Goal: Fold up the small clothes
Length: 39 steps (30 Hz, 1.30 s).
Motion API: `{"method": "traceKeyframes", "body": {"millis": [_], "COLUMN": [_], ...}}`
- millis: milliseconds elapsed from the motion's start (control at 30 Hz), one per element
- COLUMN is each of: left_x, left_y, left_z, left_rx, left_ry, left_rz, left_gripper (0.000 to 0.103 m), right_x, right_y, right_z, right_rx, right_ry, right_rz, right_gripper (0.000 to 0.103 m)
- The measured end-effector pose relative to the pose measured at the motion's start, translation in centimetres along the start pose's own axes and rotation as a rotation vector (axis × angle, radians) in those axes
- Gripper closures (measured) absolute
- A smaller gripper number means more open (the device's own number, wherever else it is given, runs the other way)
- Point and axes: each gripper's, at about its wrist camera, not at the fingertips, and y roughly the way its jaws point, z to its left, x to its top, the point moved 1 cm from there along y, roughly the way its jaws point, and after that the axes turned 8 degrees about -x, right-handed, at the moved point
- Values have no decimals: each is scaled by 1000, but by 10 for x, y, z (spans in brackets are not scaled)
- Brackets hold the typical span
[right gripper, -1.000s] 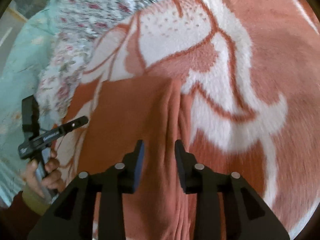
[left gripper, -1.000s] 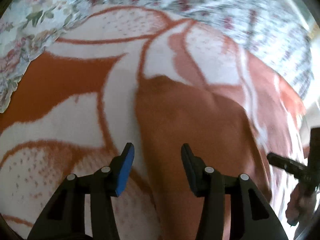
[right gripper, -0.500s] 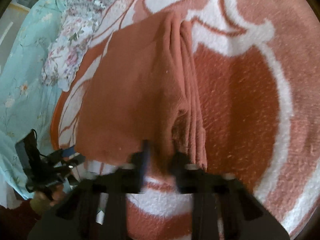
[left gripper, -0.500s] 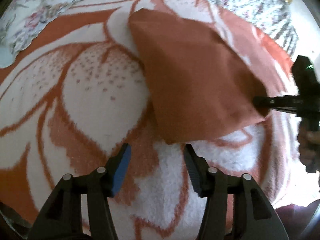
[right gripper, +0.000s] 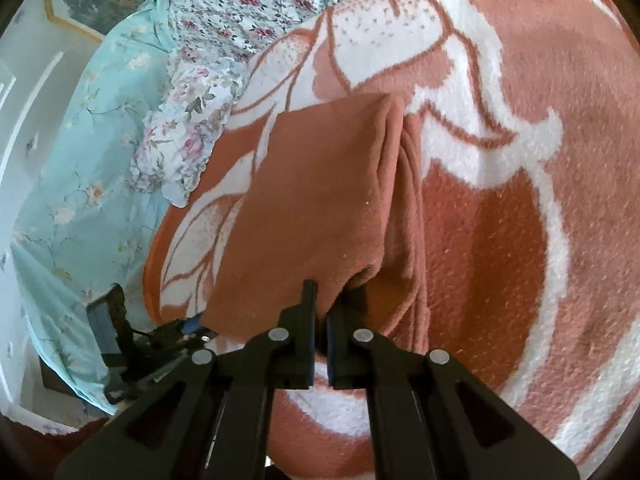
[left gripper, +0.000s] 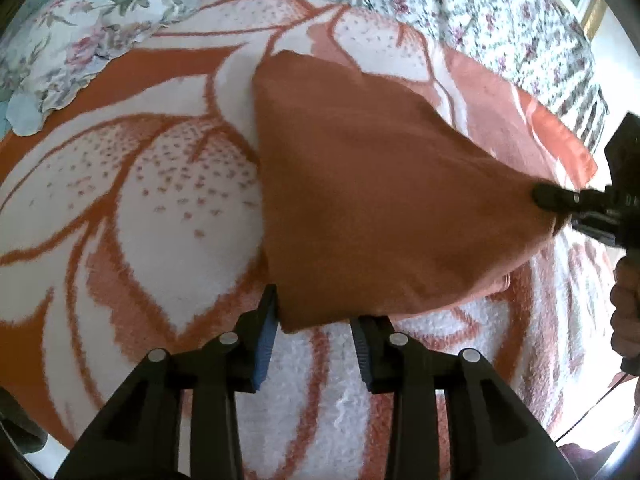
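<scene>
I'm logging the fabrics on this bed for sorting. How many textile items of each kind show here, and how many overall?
Plain rust-orange garment, partly folded, held in the shut right claw: 1
Orange-and-white flower-pattern blanket under it: 1
White small-floral bedspread: 1
Pale blue floral pillow with scalloped edge: 1
Turquoise floral sheet: 1
Total: 5

Since a second ago, the right hand-held gripper has clamped shut on the near edge of the rust-orange garment and lifted that corner off the patterned blanket. The left hand-held gripper has slid back from over the cloth to its nearest corner, which now sits between its closing jaws.
</scene>
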Motion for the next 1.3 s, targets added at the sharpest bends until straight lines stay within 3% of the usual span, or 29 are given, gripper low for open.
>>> {"method": "traceKeyframes", "body": {"millis": [167,300,333,367,500,633,700,833,933,1033,1067,1100,1133,1167,1300], "left_x": [7,9,9,7,0,-9,-13,-13,-17,-10,-4,6,13,22,43], "left_y": [3,10,13,14,7,15,20,12,-13,-40,-46,-49,-47,-41,-8], "left_z": [1,1,4,9,40,41,42,42,37,24,19,11,7,3,-1], "left_rx": [-2,73,114,151,76,80,80,50,-8,-105,-118,-132,-141,-152,-217], "left_ry": [-33,-1,7,0,-155,-153,-153,-116,-52,31,68,111,131,150,167], "left_rz": [-14,4,11,15,-1,44,69,91,96,65,48,29,20,10,44], "left_gripper": [68,66,68,78,81,85,84,85,86,85,80,73,71,71,73], "right_x": [9,18,20,21,5,-26,-41,-46,-41,-34,-29,-19,-9,3,52], "right_y": [-3,-16,-18,-21,-11,34,54,55,45,22,17,12,11,12,46], "right_z": [17,24,24,24,15,-19,-36,-44,-47,-47,-45,-41,-37,-34,-28], "right_rx": [33,65,75,73,-49,-213,-229,-230,-240,-203,-197,-192,-191,-194,-227], "right_ry": [-24,-20,-18,-20,-97,-124,-85,-53,-29,23,27,24,21,14,31], "right_rz": [-20,-60,-68,-80,-60,34,81,63,87,59,41,13,-8,-34,-103], "right_gripper": [98,98,98,98,98,98,99,98,87,86,85,77,58,48,45]}}
